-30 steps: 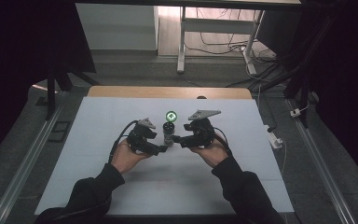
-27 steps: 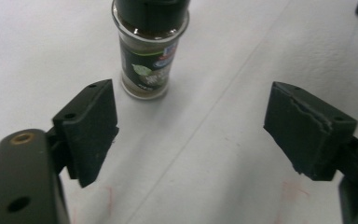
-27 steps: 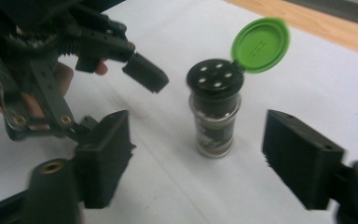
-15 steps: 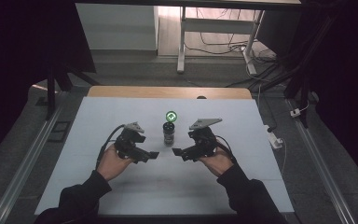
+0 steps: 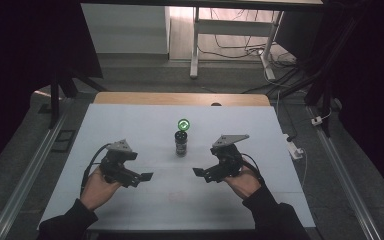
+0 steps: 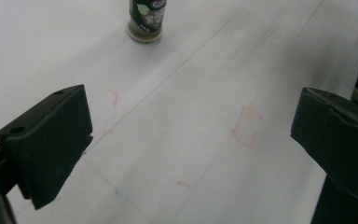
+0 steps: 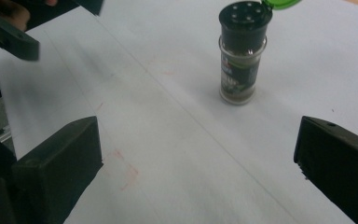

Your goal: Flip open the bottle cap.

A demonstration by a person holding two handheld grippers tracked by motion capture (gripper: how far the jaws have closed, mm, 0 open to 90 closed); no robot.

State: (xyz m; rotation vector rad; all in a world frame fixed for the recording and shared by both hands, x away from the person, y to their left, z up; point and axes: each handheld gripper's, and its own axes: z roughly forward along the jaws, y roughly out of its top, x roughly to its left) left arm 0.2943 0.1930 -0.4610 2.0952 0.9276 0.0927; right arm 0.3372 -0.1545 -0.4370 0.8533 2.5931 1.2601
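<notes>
Spice jar stands on the worktop, green lid flipped open, both grippers' jaws just spread wide, holding nothing — opening looks done.

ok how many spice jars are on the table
1. The jar stands upright near the middle of the table, its green flip lid open, between and just beyond the two sets of tongs. Nothing seems to hide another.

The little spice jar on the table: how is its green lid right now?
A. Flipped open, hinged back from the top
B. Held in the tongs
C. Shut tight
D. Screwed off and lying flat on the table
A: the spice jar stands upright with its green lid flipped back, baring the black shaker holes.
</notes>
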